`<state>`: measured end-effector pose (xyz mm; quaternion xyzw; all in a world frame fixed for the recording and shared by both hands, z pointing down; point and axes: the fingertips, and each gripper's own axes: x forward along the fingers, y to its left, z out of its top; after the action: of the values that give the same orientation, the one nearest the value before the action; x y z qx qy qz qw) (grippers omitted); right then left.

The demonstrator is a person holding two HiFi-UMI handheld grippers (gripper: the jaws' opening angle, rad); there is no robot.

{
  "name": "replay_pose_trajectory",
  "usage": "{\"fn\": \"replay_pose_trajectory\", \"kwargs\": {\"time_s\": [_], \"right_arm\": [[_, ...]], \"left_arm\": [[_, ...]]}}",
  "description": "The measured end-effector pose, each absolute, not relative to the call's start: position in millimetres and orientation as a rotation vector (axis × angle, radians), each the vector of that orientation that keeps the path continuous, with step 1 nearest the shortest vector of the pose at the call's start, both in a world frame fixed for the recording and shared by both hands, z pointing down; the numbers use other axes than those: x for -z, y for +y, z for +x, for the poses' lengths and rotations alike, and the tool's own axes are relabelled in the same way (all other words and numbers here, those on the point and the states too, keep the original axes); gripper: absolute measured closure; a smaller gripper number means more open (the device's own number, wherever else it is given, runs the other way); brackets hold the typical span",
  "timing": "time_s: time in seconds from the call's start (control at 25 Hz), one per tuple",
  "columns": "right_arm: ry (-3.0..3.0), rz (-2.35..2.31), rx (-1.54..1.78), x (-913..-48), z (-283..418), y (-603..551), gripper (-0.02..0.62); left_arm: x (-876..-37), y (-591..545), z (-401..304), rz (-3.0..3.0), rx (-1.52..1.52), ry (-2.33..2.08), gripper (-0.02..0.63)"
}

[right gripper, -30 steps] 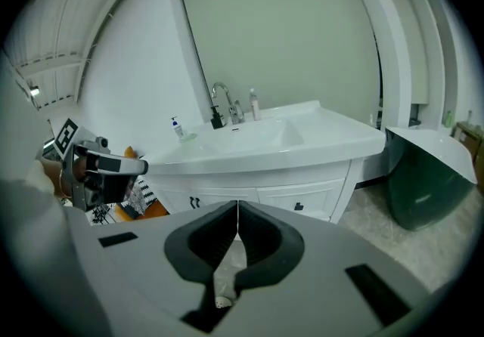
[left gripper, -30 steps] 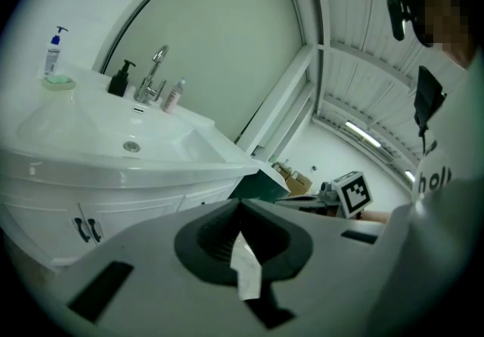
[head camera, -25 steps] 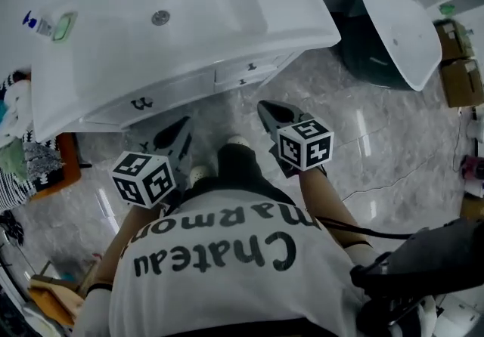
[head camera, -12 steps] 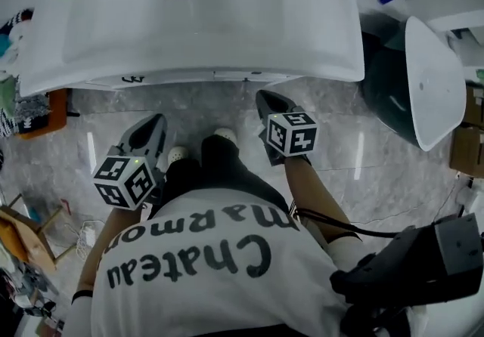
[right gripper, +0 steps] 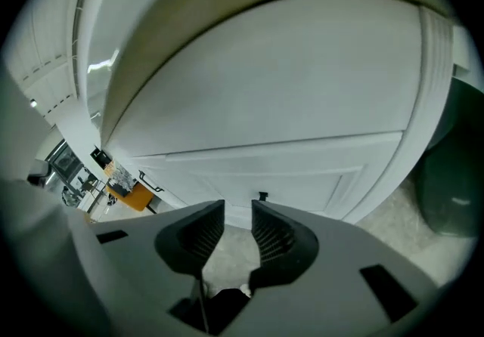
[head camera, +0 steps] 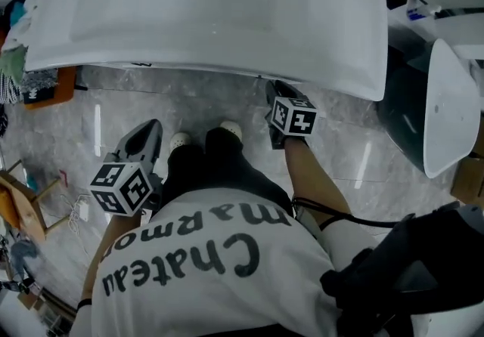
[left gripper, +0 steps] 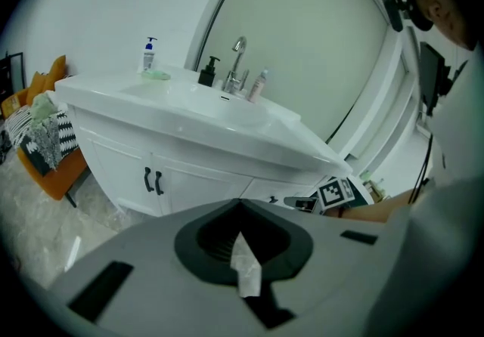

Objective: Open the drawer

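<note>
Under the overhanging rim of the white basin (head camera: 333, 63), the right gripper (right gripper: 237, 211) points at the drawer (right gripper: 302, 165) in the cabinet front. Its jaws have just been opening and stand a little apart with nothing between them. The drawer is shut, and its small black knob (right gripper: 262, 196) sits just beyond the jaw tips, apart from them. From the head view the rim hides the drawer.

Left of the drawer are two cupboard doors with black handles (left gripper: 153, 180). The left gripper (left gripper: 240, 211) hangs well back from the cabinet, jaws together, with a white scrap (left gripper: 246, 271) at their seam. The person's shoes (head camera: 179, 141) stand on the grey marble floor (head camera: 151, 97) between the grippers.

On the basin's back edge stand a tap (left gripper: 238, 63) and three bottles (left gripper: 150, 54). An orange chair (left gripper: 57, 169) draped with patterned cloth is left of the cabinet. A dark bin (head camera: 397, 112) and a white oval panel (head camera: 446, 109) are on its right.
</note>
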<state>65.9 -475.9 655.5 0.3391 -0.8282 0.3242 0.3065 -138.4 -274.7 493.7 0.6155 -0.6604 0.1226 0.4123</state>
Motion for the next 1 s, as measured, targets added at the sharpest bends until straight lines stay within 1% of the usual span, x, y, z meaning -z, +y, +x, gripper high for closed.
{"fn": "replay_pose_trajectory", "kwargs": {"time_s": [0.04, 0.2, 0.32, 0.44, 0.56, 0.6, 0.64, 0.72, 0.84, 1.0], "right_arm": [[-2.172, 0.899, -0.870, -663, 66, -477, 0.455], [-2.096, 0.916, -0.864, -691, 68, -488, 0.448], [-2.053, 0.941, -0.839, -710, 67, -500, 0.411], [-2.005, 0.968, -0.836, -726, 65, -508, 0.395], [-1.983, 0.965, -0.819, -732, 58, -512, 0.391], [-1.968, 0.963, -0.828, -733, 56, -511, 0.411], [-1.946, 0.964, -0.857, -736, 55, -508, 0.449], [-1.930, 0.969, -0.921, -745, 54, -505, 0.448], [-1.956, 0.942, -0.906, -746, 52, -507, 0.451], [-1.713, 0.926, -0.960, -745, 80, -476, 0.453]], "left_arm": [[-493, -273, -139, 1.538, -0.315, -1.671, 0.598], [-485, -259, -147, 1.507, -0.377, -1.717, 0.598], [-483, -242, -159, 1.456, -0.383, -1.752, 0.598], [-484, -225, -170, 1.393, -0.369, -1.789, 0.598], [-488, -216, -175, 1.352, -0.354, -1.810, 0.598], [-489, -215, -176, 1.346, -0.348, -1.812, 0.598], [-490, -215, -176, 1.344, -0.344, -1.812, 0.598], [-491, -215, -175, 1.347, -0.339, -1.809, 0.598], [-493, -217, -172, 1.353, -0.330, -1.809, 0.598], [-494, -223, -169, 1.361, -0.315, -1.797, 0.598]]}}
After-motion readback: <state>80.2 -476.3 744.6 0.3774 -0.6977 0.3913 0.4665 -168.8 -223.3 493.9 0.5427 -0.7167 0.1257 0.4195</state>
